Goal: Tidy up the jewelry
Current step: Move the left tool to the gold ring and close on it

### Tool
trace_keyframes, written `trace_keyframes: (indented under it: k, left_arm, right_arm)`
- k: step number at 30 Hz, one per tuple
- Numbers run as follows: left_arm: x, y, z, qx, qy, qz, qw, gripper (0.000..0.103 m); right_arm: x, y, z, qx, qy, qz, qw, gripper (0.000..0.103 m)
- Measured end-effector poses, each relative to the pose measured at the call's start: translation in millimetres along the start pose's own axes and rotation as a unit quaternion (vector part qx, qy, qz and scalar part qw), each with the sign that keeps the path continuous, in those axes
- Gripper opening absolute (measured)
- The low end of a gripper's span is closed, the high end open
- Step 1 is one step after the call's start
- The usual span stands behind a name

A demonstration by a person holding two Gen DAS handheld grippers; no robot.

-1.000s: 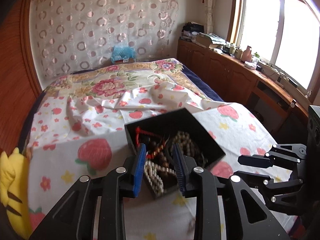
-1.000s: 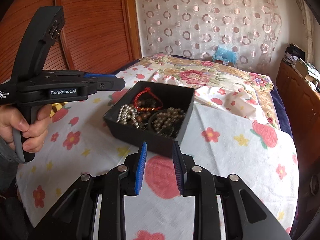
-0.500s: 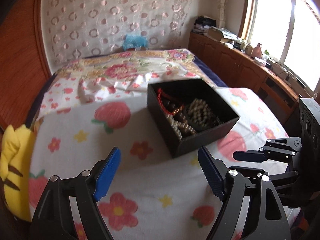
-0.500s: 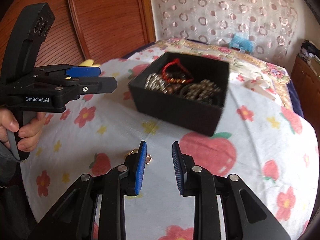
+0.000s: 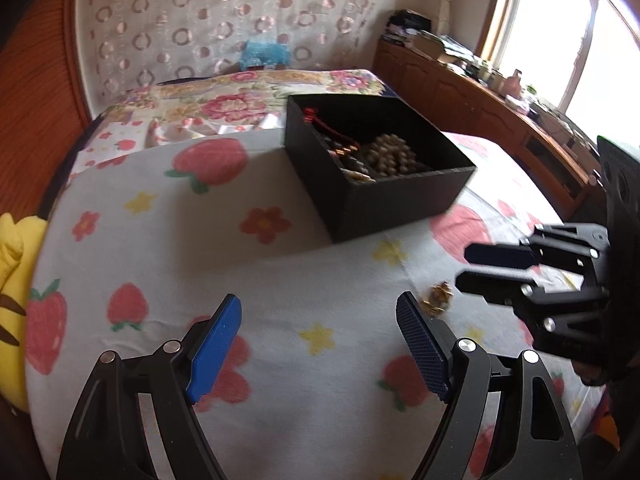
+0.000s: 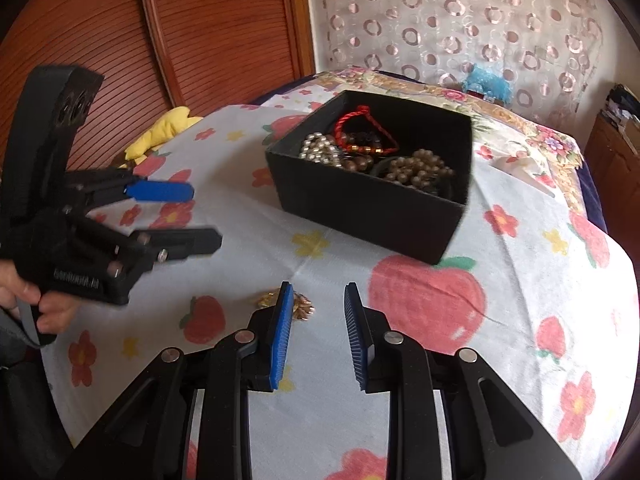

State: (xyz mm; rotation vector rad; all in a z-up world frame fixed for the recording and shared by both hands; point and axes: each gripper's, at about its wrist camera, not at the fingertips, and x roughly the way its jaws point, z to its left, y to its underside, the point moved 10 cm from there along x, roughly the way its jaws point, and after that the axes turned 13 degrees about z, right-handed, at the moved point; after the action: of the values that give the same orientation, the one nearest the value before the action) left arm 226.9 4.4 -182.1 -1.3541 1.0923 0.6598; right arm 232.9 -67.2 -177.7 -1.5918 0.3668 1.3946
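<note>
A black open box stands on the strawberry-print cloth, holding a red cord bracelet, a pearl strand and brown beads. A small gold jewelry piece lies loose on the cloth in front of the box. My left gripper hangs wide open over bare cloth, with the gold piece just outside its right finger. My right gripper has a narrow gap with nothing in it. Its left finger partly hides the gold piece.
A yellow plush toy lies at the cloth's left edge by the wooden headboard. Behind the box is a floral bedspread. Wooden cabinets run under the window on the right. A hand grips the left tool.
The left gripper's jaws went from narrow to wide open as it drew back from over the box and sank. The right gripper dipped toward the cloth, bringing the gold piece into view.
</note>
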Motion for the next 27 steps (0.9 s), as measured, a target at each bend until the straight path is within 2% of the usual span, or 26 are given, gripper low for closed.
trace_keyframes:
  k: [8,15,18,22,27]
  left_arm:
    - [8,2,-38,0.048,0.018,0.007,0.9987,0.075]
    - [22,3,-67,0.087,0.025,0.021,0.9957,0.047]
    - [26,1,-72,0.1,0.017,0.018,0.9947,0.044]
    - [25,3,-73,0.107,0.018,0.018,0.994,0.018]
    - [20,6,-66,0.096,0.016,0.018,0.9951,0.018]
  right_arm:
    - [-7,8,-26,0.028,0.017,-0.004,0.999,0.029]
    - [-10,14,-42,0.045,0.025,-0.007,0.999,0.029]
    - [-10,16,-45,0.049,0.025,-0.007,0.998,0.029]
    - [-8,17,-43,0.049,0.022,-0.005,0.999,0.029]
    - [-3,15,-34,0.043,0.014,-0.003,0.999,0.029]
